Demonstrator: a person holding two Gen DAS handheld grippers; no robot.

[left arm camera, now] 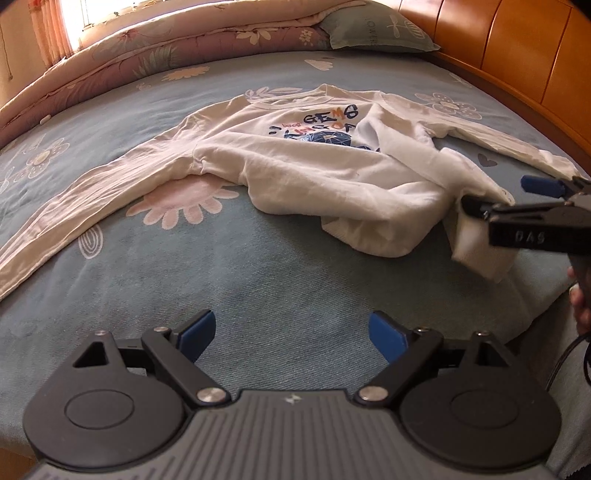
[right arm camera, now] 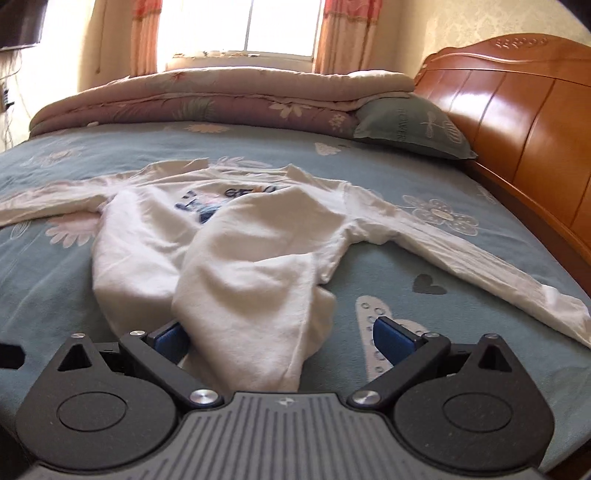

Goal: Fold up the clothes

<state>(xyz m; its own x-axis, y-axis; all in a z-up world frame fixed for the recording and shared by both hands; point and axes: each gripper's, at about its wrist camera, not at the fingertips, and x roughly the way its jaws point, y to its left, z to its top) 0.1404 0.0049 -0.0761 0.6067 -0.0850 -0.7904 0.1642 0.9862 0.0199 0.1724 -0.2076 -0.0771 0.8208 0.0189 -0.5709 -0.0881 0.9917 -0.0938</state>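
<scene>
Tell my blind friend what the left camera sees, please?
A white long-sleeved shirt lies rumpled on a blue flowered bed. The right gripper reaches into its hem, while the left gripper hangs open over bare sheet.

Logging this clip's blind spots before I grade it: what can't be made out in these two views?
- Shirt print: right wrist view, a fold of cloth covers most lettering.
- Left sleeve cuff: left wrist view, cut off by the frame edge.
- Right gripper: fingers apart around the hem, but contact underneath is hidden by cloth.
- Window: overexposed, nothing outside readable.
</scene>
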